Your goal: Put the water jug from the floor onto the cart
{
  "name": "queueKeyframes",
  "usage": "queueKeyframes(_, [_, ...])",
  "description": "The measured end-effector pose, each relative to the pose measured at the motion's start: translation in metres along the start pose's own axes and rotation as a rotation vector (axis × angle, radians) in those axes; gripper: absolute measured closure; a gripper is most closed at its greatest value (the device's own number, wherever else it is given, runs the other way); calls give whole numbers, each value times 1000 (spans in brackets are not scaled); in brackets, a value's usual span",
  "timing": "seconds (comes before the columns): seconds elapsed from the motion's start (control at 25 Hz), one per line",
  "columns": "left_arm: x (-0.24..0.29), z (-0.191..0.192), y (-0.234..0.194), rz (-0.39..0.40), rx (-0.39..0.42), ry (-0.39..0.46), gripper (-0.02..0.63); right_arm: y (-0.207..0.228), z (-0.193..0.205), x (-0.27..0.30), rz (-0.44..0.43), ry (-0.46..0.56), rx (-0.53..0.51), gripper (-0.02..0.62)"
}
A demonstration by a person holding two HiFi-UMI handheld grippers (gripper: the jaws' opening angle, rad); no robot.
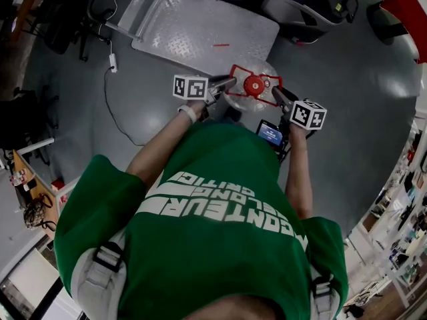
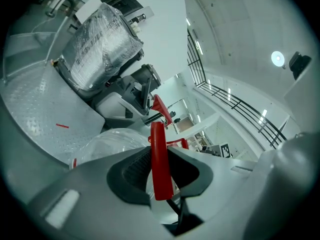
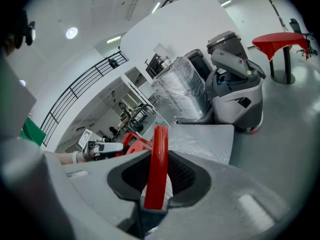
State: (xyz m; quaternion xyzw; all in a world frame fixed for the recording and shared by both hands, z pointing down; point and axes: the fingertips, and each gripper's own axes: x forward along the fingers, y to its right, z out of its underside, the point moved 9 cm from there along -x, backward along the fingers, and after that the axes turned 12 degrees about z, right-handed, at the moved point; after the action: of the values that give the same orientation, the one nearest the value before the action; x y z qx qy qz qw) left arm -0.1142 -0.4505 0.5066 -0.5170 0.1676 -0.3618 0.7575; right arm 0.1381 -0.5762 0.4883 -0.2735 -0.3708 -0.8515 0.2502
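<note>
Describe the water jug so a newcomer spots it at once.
Find the cart's metal deck up top; the water jug hangs just below its near edge. It alone is clear and round, with a red cap and red frame held by the left gripper and right gripper.

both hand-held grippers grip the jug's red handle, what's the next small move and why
Probably carry the clear plastic water jug with the red cap forward over the grey diamond-plate cart deck. The left hand-held gripper and right hand-held gripper each clamp its red handle frame, and the jug hangs at the deck's near edge, seemingly not yet over it.
</note>
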Motion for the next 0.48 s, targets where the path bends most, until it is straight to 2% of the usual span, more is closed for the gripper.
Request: queueKeyframes(0.48, [-8,-26,-11,-37,3,101,503,-5,-41,34,-63,-31,-51,523])
